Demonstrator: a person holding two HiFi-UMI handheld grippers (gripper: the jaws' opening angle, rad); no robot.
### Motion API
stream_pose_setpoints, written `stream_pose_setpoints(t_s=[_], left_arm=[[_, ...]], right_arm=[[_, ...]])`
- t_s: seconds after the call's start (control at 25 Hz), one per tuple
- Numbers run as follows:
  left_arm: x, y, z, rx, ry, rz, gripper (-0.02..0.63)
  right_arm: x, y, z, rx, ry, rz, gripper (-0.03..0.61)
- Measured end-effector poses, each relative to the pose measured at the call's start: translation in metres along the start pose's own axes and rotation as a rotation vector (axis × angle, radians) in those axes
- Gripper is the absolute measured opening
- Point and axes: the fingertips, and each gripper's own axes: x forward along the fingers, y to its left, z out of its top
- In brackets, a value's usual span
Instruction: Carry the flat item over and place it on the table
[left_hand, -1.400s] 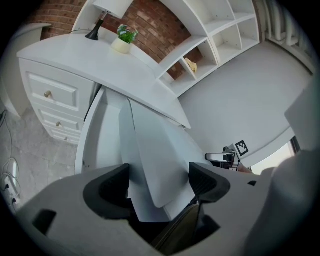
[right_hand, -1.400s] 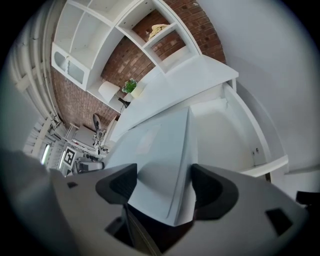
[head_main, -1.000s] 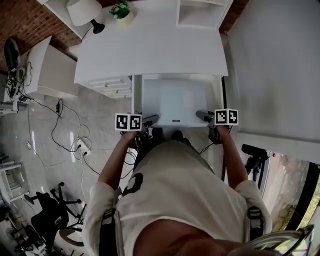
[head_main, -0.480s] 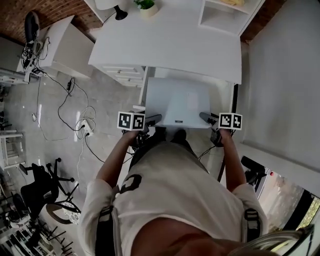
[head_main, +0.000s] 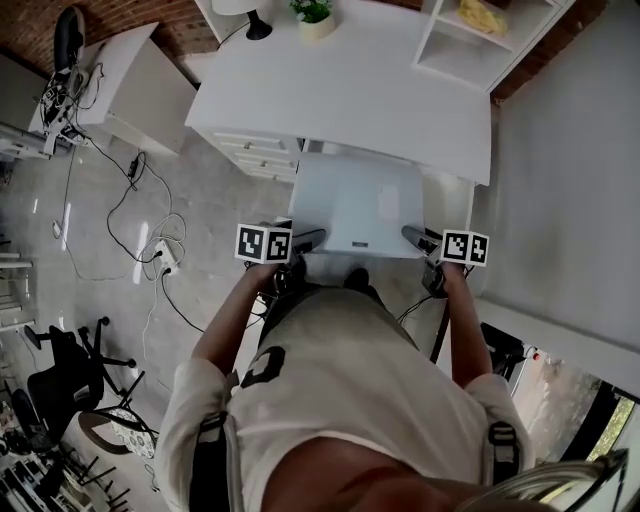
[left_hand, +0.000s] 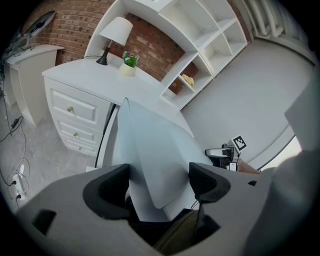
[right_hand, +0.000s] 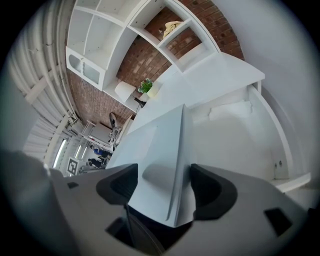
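Standing just ahead is the white table (head_main: 340, 90). The board (head_main: 355, 205) is in the air, level, with its far side close to the table's front edge. The left gripper (head_main: 303, 239) and right gripper (head_main: 413, 236) each clamp a near corner. The carrying seems almost done; the placing is left.

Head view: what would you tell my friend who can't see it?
Seen from above, a person holds a flat white panel in front of them, the left claw and right claw gripping its near corners. Ahead stands a white desk with a small plant.
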Motion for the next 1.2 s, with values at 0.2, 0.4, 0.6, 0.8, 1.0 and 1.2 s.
stream_pose_setpoints(t_s=[0.2,0.4,0.6,0.8,1.0,1.2], left_arm=[[-0.027,0.023,0.018,0.022,-0.038,-0.035,0.367],[-0.055,0.06,0.041,0.021,-0.082,-0.061,0.367],[-0.078,0.086,0.053,0.009,-0.119,-0.064,0.367],[-0.1,0.112,0.059,0.015,-0.138,-0.065,0.367],[-0.126,0.15,0.071,0.009,-0.155,-0.092,0.367],[-0.122,0.153,0.085,0.011,-0.155,-0.114,0.367]], right_arm=[[0.016,0.04,0.008,-0.036,-0.018,-0.038,0.334],[0.045,0.079,0.01,-0.036,-0.008,-0.055,0.336],[0.067,0.107,0.007,-0.04,0.013,-0.06,0.339],[0.091,0.134,0.016,-0.053,-0.013,-0.058,0.339],[0.121,0.174,0.026,-0.081,-0.035,-0.074,0.339],[0.119,0.178,0.039,-0.083,-0.061,-0.084,0.339]])
